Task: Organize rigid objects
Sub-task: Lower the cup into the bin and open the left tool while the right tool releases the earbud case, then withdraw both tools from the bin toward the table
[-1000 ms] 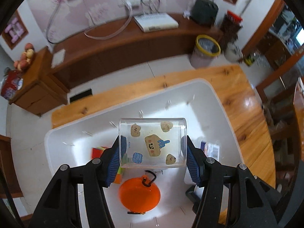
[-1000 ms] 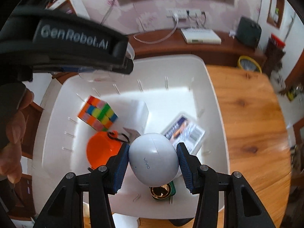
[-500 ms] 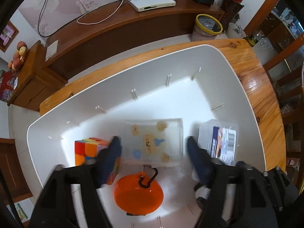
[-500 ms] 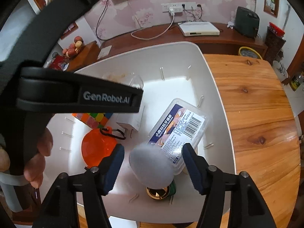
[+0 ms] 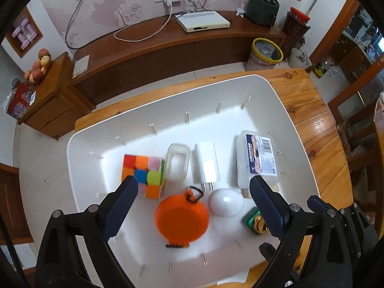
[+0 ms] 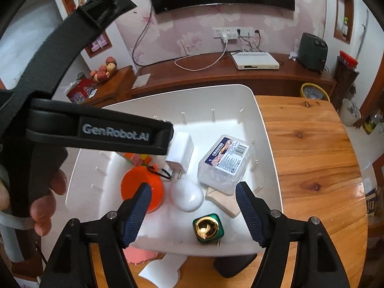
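Clear box, egg case released (both binned)

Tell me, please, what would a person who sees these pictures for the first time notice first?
Probably the white bin on the wooden table, with bright things on its floor: a multicoloured cube toward its left and a round orange case just in front of it. Next, a white egg-shaped case lies beside the orange one. The left gripper and right gripper hang above, jaws opening, gripping nothing.
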`<act>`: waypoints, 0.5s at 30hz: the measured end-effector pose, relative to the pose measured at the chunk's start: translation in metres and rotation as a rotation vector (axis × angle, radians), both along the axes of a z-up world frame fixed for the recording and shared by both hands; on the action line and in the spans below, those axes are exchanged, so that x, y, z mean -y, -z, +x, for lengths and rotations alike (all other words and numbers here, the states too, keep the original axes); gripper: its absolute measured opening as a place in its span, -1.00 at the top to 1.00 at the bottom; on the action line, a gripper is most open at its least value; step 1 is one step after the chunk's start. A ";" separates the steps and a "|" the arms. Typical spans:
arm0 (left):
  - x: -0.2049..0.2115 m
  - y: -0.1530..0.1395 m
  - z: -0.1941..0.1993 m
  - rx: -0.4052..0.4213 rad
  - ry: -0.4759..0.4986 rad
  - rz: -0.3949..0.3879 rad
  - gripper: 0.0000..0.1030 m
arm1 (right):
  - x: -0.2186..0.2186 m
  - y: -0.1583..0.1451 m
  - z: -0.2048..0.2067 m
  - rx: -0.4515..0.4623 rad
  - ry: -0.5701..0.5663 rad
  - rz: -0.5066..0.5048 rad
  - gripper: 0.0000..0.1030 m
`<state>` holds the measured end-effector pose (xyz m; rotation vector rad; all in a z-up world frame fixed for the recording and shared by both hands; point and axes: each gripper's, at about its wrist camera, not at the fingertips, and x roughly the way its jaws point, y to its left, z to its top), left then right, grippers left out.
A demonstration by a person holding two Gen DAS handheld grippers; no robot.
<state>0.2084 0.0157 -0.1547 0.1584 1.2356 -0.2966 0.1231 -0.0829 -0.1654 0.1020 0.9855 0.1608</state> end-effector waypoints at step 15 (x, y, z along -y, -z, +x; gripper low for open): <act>-0.019 -0.051 -0.076 0.088 -0.040 -0.034 -0.84 | -0.001 -0.035 -0.063 0.079 -0.063 -0.020 -0.42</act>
